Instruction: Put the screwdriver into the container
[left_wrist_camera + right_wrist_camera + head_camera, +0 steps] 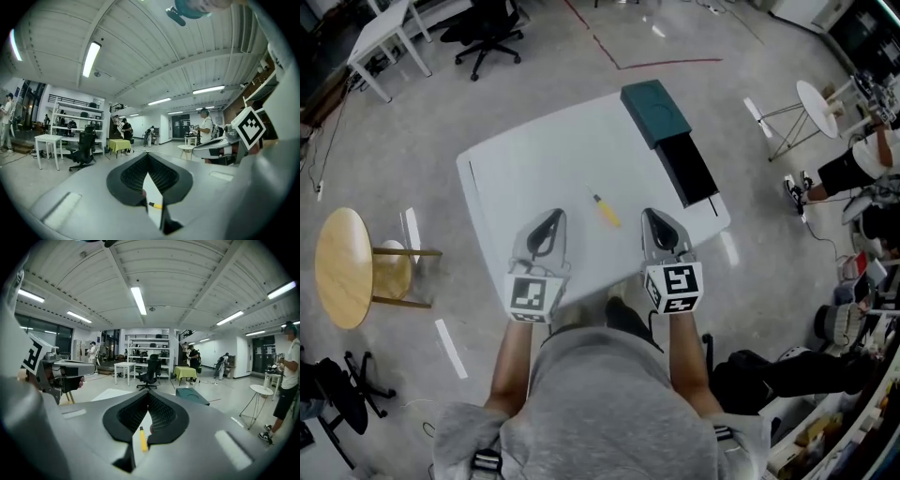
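Hovering over the near edge of the white table (pixel 534 159), I have not yet started the pickup. My left gripper (pixel 551 221) has its jaws pressed together on nothing; my right gripper (pixel 657 221) is likewise closed and empty. The yellow-handled screwdriver (pixel 607 210) lies untouched between them, slightly ahead. The black container (pixel 688 169) sits open at the far right, well apart. Grasping, carrying and dropping all remain.
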`<state>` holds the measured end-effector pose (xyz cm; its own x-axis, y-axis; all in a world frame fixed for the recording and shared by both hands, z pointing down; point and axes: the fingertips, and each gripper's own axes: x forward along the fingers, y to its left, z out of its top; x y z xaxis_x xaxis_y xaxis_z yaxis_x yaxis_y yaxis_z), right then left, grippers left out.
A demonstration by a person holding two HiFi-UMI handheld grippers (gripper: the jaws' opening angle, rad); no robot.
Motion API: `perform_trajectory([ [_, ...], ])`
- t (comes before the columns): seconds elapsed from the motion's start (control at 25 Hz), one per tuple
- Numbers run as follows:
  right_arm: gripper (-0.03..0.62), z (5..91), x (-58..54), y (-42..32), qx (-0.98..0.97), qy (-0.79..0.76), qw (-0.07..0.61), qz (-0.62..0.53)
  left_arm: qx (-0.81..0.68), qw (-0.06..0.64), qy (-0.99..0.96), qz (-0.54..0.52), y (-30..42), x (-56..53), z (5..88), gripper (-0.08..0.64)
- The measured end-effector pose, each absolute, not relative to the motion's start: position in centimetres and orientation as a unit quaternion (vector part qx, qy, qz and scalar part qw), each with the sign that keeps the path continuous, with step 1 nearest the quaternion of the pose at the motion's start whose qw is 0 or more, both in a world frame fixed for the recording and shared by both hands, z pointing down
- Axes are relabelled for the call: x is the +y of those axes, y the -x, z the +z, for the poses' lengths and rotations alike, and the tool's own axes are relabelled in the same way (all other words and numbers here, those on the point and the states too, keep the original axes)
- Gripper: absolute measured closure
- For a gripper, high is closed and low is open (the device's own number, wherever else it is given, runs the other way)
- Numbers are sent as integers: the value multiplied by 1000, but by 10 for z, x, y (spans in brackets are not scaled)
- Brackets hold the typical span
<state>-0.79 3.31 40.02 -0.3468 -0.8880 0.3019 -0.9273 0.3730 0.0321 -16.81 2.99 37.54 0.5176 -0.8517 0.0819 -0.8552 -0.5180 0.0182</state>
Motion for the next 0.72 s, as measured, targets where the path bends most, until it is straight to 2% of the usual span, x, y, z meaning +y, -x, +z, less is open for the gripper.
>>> perform_trajectory([
  [0.32, 588, 447, -16, 21, -853, -478, 177, 113, -534, 65, -841, 59, 157, -6, 410, 548],
  [0.72, 588, 532, -45, 41, -866, -404, 236, 177, -560, 138, -810, 104, 159, -23, 492, 548],
])
